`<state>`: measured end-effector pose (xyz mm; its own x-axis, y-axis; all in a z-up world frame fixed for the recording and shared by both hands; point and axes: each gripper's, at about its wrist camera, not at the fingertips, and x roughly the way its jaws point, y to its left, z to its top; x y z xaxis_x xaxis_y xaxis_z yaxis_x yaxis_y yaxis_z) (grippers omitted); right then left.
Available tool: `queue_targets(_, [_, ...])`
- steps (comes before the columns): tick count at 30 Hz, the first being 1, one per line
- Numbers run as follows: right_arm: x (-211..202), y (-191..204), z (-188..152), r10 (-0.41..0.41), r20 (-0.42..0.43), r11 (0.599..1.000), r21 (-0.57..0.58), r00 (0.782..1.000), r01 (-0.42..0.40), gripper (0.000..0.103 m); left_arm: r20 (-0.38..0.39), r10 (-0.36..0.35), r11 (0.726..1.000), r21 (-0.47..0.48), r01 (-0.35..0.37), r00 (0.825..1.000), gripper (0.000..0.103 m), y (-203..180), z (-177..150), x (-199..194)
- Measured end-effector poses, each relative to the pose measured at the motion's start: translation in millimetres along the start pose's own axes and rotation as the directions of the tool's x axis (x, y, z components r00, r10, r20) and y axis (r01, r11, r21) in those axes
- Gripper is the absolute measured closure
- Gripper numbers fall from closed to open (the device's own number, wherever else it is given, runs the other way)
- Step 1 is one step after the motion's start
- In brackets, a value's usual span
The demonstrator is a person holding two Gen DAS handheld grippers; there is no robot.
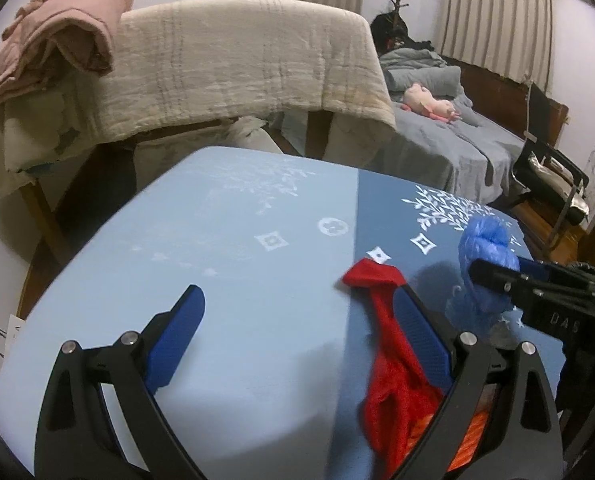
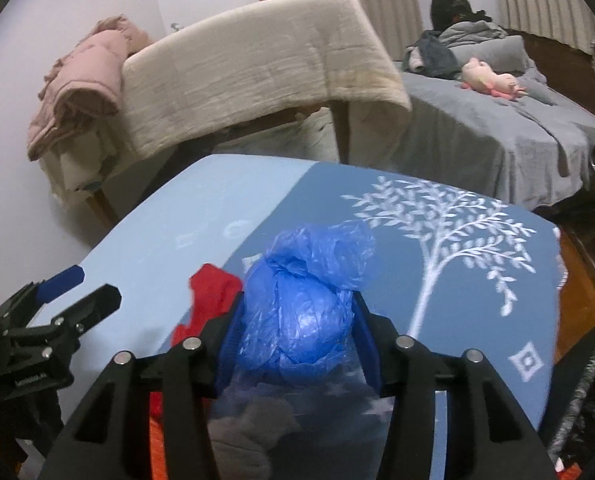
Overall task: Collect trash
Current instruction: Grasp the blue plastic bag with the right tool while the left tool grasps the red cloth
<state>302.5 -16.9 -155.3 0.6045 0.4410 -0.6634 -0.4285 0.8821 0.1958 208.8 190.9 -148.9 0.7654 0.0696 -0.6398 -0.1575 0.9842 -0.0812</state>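
A crumpled blue plastic bag (image 2: 297,320) is bunched into a ball above the blue tablecloth (image 2: 477,312). My right gripper (image 2: 297,312) is shut on it, both pads pressing its sides. In the left wrist view the same blue bag (image 1: 483,240) and right gripper (image 1: 493,276) come in from the right. My left gripper (image 1: 297,296) stands wide open over the tablecloth (image 1: 237,260). A red bag (image 1: 385,320) hangs against the inner side of its right finger (image 1: 421,340), not pinched. In the right wrist view the red bag (image 2: 213,292) sits left of the blue one, and the left gripper (image 2: 91,284) is further left.
Behind the table stands a chair draped with a beige towel (image 1: 237,64) and a pink jacket (image 1: 57,40). To the right is a bed with grey bedding (image 1: 457,148) and a pink plush toy (image 1: 429,104). A black chair (image 1: 553,184) stands at the far right.
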Motion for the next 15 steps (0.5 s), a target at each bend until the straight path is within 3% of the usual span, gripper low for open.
queue_targets(2, [-2.5, -7.2, -1.3, -0.019, 0.0, 1.0, 0.006, 1.0, 0.019, 0.053, -0.007, -0.019, 1.0, 0.01, 0.019, 1.0, 0.011, -7.7, -0.1, 4.4])
queue_targets(11, [-14.3, -27.1, -12.2, -0.063, -0.002, 0.997, 0.034, 0.998, 0.063, 0.053, -0.09, -0.096, 0.992, 0.071, 0.102, 0.991, 0.033, -42.4, -1.8, 37.2])
queue_targets(15, [-20.0, -31.4, -17.3, -0.069, -0.004, 0.997, 0.045, 0.998, 0.07, 0.053, -0.144, -0.118, 0.988, 0.079, 0.13, 0.983, 0.049, -50.2, -4.6, 52.2])
